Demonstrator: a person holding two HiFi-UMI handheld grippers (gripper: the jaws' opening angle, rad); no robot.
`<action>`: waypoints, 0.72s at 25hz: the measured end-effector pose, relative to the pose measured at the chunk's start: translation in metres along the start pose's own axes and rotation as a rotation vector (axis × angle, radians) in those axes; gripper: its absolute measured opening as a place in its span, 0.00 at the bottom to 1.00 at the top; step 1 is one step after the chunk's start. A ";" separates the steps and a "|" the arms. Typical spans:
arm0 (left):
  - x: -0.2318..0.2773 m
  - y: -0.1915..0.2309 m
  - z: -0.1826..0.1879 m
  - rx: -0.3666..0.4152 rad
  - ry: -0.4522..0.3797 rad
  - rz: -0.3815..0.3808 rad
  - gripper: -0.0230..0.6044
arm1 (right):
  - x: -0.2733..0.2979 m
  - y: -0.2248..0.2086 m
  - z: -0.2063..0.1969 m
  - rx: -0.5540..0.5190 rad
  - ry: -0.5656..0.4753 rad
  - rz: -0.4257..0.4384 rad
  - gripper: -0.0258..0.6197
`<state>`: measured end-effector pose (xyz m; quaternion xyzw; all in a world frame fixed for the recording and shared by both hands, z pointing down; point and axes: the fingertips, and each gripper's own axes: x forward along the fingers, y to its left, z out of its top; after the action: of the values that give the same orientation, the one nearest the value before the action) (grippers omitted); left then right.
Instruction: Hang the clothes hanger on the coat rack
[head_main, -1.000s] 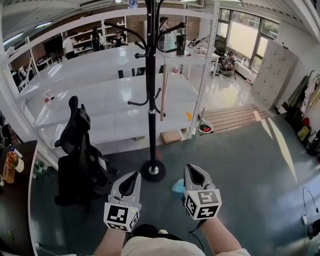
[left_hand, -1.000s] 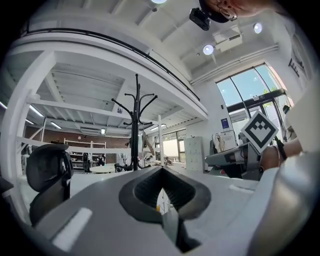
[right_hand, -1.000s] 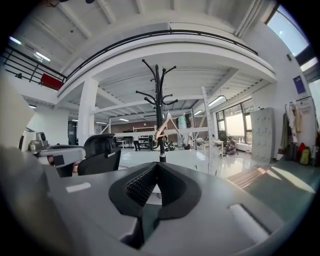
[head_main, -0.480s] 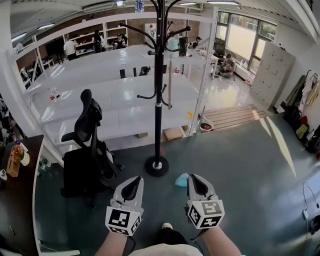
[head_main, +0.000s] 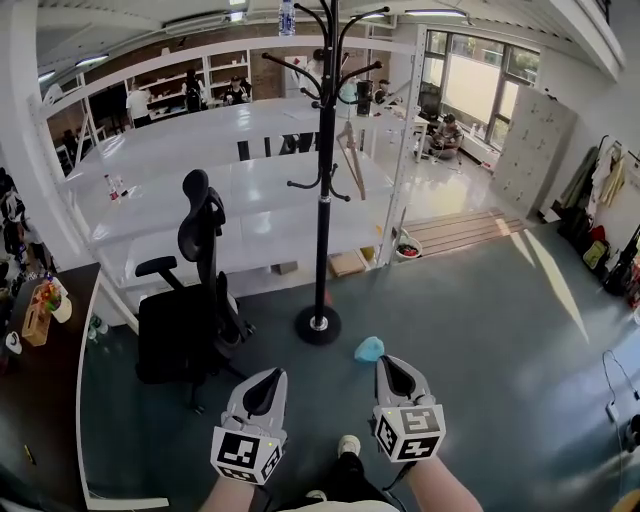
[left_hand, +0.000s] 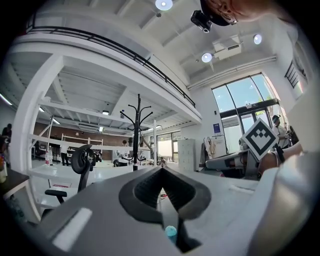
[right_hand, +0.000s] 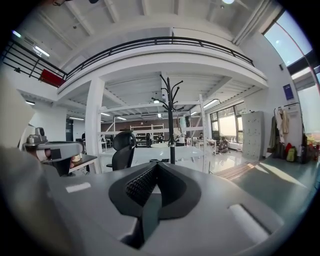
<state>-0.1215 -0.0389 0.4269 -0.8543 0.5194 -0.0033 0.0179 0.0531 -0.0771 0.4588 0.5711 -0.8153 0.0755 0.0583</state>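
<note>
The black coat rack (head_main: 324, 190) stands on a round base on the grey floor ahead of me. A pale wooden clothes hanger (head_main: 351, 150) hangs from one of its lower hooks, right of the pole. Both grippers are low in the head view, well short of the rack. My left gripper (head_main: 267, 377) is shut with nothing in it, and my right gripper (head_main: 389, 364) is shut and empty as well. The left gripper view shows the rack (left_hand: 134, 135) far off beyond the closed left gripper (left_hand: 161, 171). In the right gripper view the rack (right_hand: 170, 120) rises above the closed right gripper (right_hand: 156, 165).
A black office chair (head_main: 192, 300) stands left of the rack. A small blue object (head_main: 369, 349) lies on the floor right of the base. Long white tables (head_main: 200, 190) and a white post (head_main: 400, 150) stand behind the rack. A dark desk (head_main: 40, 380) is at the left.
The rack and chair now look farther off and sit more to the right, as I have drawn back. Both grippers stayed shut and empty.
</note>
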 end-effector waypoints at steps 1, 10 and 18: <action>-0.007 -0.002 -0.003 -0.004 0.007 -0.002 0.04 | -0.008 0.004 -0.003 0.003 0.006 -0.005 0.08; -0.047 -0.009 0.009 -0.001 -0.032 0.018 0.04 | -0.048 0.039 -0.017 0.002 0.000 0.022 0.08; -0.058 -0.022 0.019 0.007 -0.048 0.026 0.04 | -0.070 0.045 -0.008 0.005 -0.045 0.059 0.08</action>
<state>-0.1279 0.0233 0.4094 -0.8472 0.5300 0.0154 0.0334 0.0345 0.0046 0.4513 0.5486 -0.8327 0.0665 0.0363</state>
